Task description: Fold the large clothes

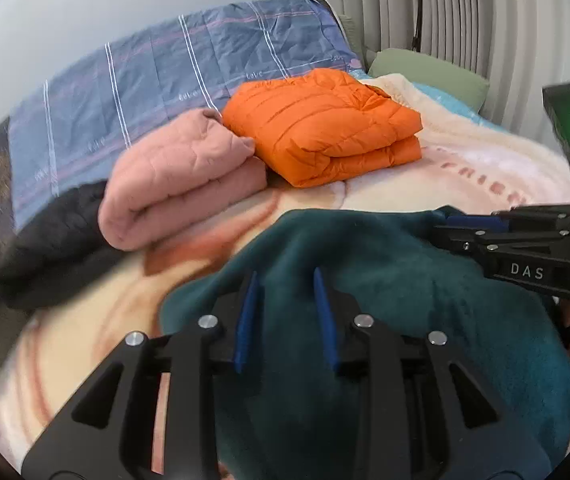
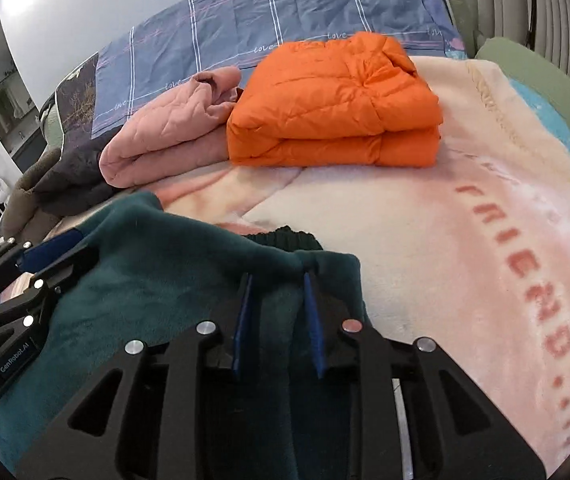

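A teal fleece garment (image 1: 405, 300) (image 2: 165, 280) lies bunched on the bed in front of both grippers. My left gripper (image 1: 285, 280) has the fleece rising between its blue pads (image 1: 247, 320) and is shut on it. In the right wrist view the left gripper (image 2: 73, 252) holds the garment's left edge. My right gripper (image 2: 277, 280) pinches a thick fold at the garment's right corner, where the cloth puckers at its tips. From the left wrist view the right gripper (image 1: 445, 224) reaches in sideways at the fleece's far right edge. A dark ribbed hem (image 2: 285, 236) peeks out behind the fold.
A folded orange puffer jacket (image 1: 321, 120) (image 2: 333, 108) and a folded pink quilted garment (image 1: 177, 176) (image 2: 165, 136) sit further back on the pink blanket (image 2: 465, 220). A dark garment (image 1: 57, 240) lies at left. Behind are a blue plaid duvet (image 1: 165, 60), a green pillow (image 2: 545, 80) and curtains (image 1: 465, 12).
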Demonstrator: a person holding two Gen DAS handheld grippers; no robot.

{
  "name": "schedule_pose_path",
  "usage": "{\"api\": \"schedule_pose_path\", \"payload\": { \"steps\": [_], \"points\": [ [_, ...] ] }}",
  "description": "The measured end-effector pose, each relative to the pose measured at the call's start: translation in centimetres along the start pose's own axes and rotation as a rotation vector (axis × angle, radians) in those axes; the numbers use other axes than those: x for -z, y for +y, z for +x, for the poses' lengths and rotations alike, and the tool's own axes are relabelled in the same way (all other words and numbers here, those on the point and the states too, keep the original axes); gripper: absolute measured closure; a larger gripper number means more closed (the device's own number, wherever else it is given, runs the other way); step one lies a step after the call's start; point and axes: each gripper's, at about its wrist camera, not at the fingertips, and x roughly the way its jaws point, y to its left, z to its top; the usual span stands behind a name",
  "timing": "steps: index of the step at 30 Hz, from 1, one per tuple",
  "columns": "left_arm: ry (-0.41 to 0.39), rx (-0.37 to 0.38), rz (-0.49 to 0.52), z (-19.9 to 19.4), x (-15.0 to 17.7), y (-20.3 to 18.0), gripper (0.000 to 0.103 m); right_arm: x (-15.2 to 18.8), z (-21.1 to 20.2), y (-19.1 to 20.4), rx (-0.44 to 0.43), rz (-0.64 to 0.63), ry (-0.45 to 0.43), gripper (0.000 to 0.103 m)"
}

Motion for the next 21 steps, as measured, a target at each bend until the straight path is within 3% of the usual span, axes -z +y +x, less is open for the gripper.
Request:
{"api": "schedule_pose_path", "payload": {
  "steps": [7,11,13,15,17,21],
  "points": [
    [0.007,-0.04,0.018,-2.4,-1.6,-0.9,0.074,0.6,-0.8,-0.4,0.004,-0.013,-0.045,0.078],
    [-0.007,0.067,0.008,-3.9,-3.8,-2.3,0.069,0.6,-0.7,-1.0,-0.023,0.012,-0.043,0.078],
    [-0.002,0.059,0.019,-3.3,-5.0,-3.1,0.064,0.6,-0.9,-0.7,-0.014,0.004,-0.049,0.078],
    [0.097,0.013,0.016,0.3,-5.4,-3.2,0.058,0.7,-0.9,-0.8,-0.017,0.009,-0.053,0.078],
    [0.253,-0.058,0.036,5.2,-4.2,-2.8,0.057,0.6,-0.6,-1.1,-0.05,0.043,-0.043,0.078],
    [0.267,-0.117,0.083,5.9,-4.0,-3.3,0.056,0.2,-0.2,-0.3,-0.011,0.006,-0.038,0.078]
  ]
}}
